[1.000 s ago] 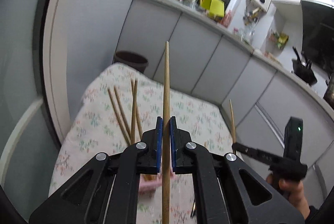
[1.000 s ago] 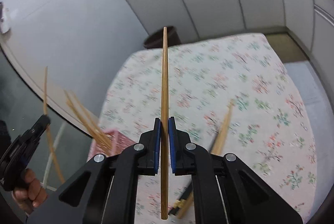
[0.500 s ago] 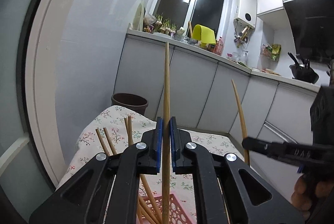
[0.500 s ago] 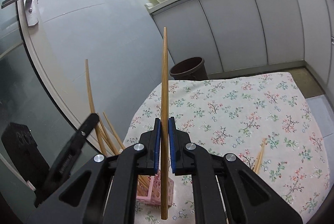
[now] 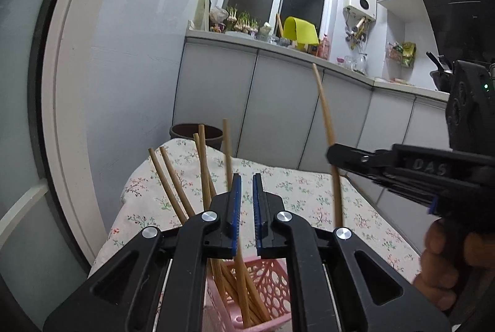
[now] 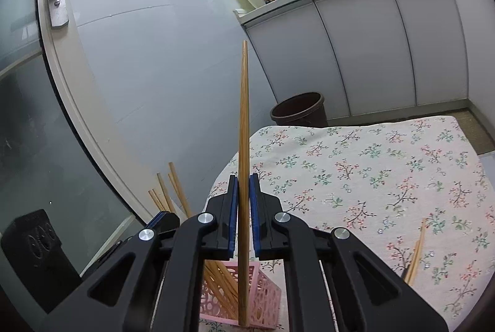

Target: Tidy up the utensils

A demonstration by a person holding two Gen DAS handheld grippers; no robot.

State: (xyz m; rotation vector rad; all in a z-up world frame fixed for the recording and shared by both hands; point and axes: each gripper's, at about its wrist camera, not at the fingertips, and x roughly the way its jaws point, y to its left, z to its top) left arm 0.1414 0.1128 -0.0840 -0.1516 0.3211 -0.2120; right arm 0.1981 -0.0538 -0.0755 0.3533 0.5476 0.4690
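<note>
Right wrist view: your right gripper (image 6: 243, 202) pinches one wooden chopstick (image 6: 243, 146) upright between its blue pads, the lower end hanging over the pink basket (image 6: 266, 298). That basket sits at the near edge of the floral tablecloth (image 6: 371, 171) and holds several chopsticks (image 5: 204, 174) leaning left. Your left gripper (image 5: 244, 202) is just above the basket with its jaws parted and nothing between them; one stick stands just behind the left pad. Two more chopsticks (image 6: 416, 251) lie on the cloth to the right. Beyond the table stands a brown bin (image 6: 298, 109).
</note>
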